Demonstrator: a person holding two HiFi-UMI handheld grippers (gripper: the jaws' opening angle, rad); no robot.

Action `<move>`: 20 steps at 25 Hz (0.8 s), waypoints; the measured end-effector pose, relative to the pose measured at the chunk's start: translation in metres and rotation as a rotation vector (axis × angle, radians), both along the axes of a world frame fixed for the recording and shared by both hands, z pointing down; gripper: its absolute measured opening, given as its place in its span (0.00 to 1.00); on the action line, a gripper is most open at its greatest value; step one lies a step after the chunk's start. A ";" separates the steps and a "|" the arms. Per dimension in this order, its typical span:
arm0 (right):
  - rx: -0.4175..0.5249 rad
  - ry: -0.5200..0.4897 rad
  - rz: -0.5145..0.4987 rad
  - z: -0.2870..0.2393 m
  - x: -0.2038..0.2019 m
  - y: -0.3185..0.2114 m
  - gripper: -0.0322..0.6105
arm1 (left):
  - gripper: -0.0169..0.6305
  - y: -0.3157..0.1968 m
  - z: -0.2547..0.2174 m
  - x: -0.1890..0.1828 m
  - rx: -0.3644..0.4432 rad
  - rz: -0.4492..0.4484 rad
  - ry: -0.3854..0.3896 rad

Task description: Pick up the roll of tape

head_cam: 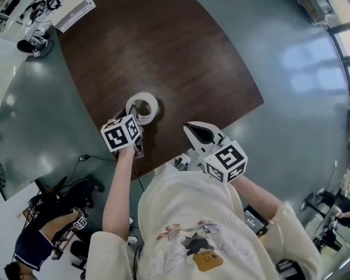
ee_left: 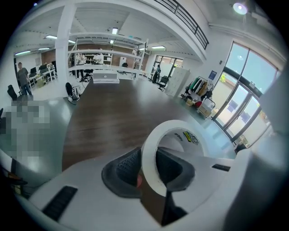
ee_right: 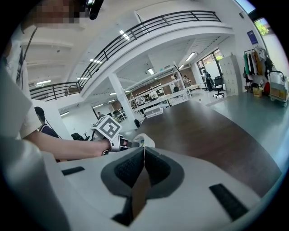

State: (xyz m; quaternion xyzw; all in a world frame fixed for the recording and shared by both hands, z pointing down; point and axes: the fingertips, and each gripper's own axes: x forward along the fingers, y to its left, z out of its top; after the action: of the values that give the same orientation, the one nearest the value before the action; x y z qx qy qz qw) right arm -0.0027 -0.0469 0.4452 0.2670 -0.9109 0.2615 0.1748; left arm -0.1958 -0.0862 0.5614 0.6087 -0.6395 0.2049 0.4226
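Observation:
A white roll of tape (head_cam: 144,104) hangs a little above the dark brown wooden table (head_cam: 180,54), near its front edge. My left gripper (head_cam: 137,116) is shut on the roll's wall, one jaw inside the ring and one outside. In the left gripper view the roll (ee_left: 151,151) stands on edge between the dark pads (ee_left: 124,171) of the left gripper (ee_left: 149,170). My right gripper (head_cam: 192,129) is off to the right above the table's edge, shut with nothing in it. In the right gripper view, that gripper's (ee_right: 143,155) pads meet, and the roll (ee_right: 145,140) shows at the left gripper (ee_right: 132,144).
A white flat device (head_cam: 74,13) lies at the table's far end. Grey floor (head_cam: 295,82) surrounds the table. At the lower left a person (head_cam: 30,243) sits by a stand with cables (head_cam: 76,191). Chairs and stands are at the far right (head_cam: 322,219).

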 end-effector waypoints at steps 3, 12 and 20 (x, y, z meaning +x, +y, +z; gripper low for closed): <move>0.017 -0.004 -0.012 -0.007 -0.004 0.004 0.06 | 0.17 0.008 -0.020 0.001 0.041 -0.007 0.010; 0.079 -0.012 -0.024 -0.023 -0.001 0.006 0.06 | 0.17 0.030 -0.076 0.011 0.164 0.006 0.023; 0.095 0.008 0.013 -0.033 -0.013 0.033 0.06 | 0.17 0.073 -0.098 -0.002 0.202 0.029 0.049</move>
State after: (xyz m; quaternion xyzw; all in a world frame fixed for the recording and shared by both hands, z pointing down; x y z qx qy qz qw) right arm -0.0161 -0.0136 0.4123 0.2817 -0.9199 0.2180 0.1637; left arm -0.1974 -0.0136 0.4631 0.6621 -0.6376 0.1305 0.3715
